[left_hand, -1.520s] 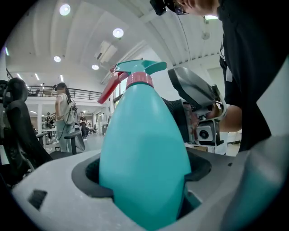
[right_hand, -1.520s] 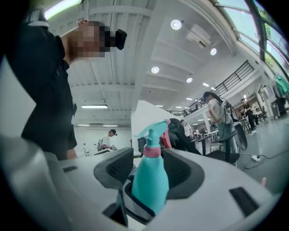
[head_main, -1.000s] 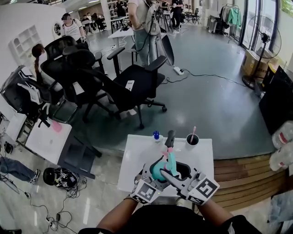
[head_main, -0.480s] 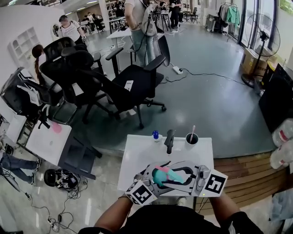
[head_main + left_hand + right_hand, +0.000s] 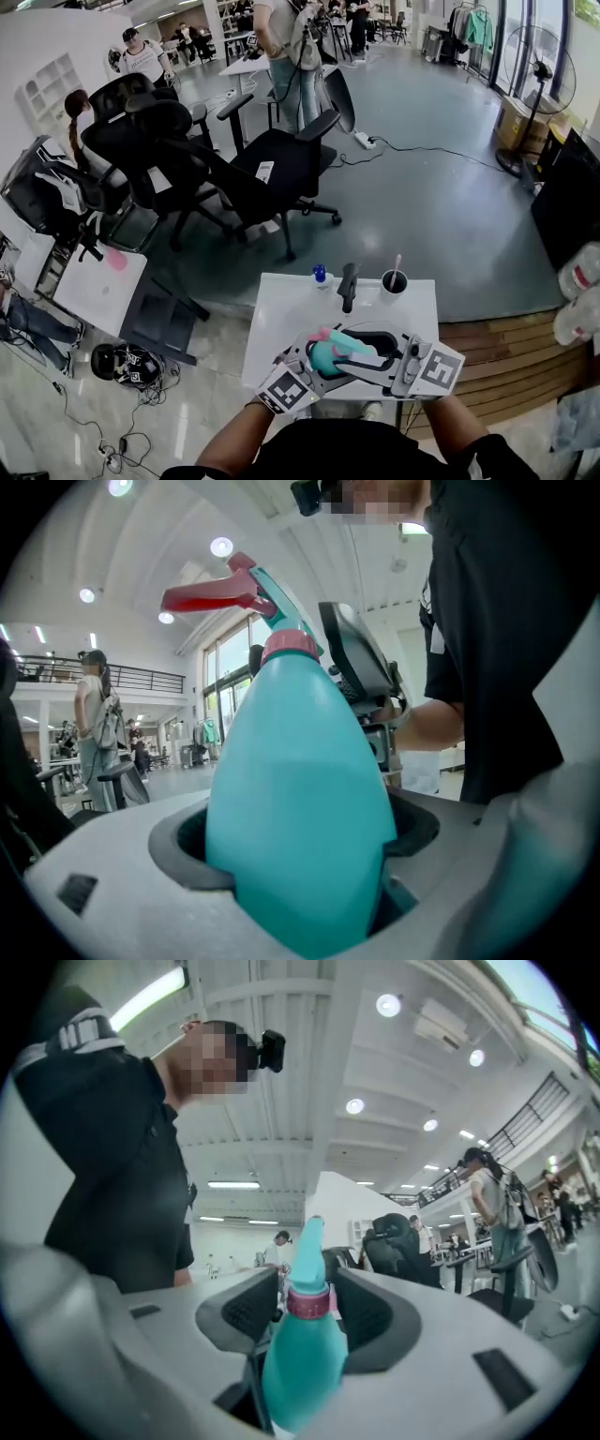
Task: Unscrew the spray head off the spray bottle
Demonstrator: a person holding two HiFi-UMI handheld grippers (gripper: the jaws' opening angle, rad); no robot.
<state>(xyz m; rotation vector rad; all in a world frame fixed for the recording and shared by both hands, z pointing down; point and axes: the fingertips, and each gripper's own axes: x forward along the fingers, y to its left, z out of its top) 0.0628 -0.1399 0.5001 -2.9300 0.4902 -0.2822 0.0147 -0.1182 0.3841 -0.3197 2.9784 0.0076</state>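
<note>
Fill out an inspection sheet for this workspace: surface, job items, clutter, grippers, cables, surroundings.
Surface: small white table.
Job's things: teal plastic spray bottle held over the table; teal spray head with red trigger and pink collar attached.
Clutter: small blue-capped bottle, dark upright object, black cup with pink stick, along the far edge.
Grippers: left gripper clamped on the bottle's body; right gripper with jaws opening around the collar, not pressing it.
Cables: black cable on the grey floor; tangle at lower left.
Surroundings: black office chairs, standing people, pedestal fan.
</note>
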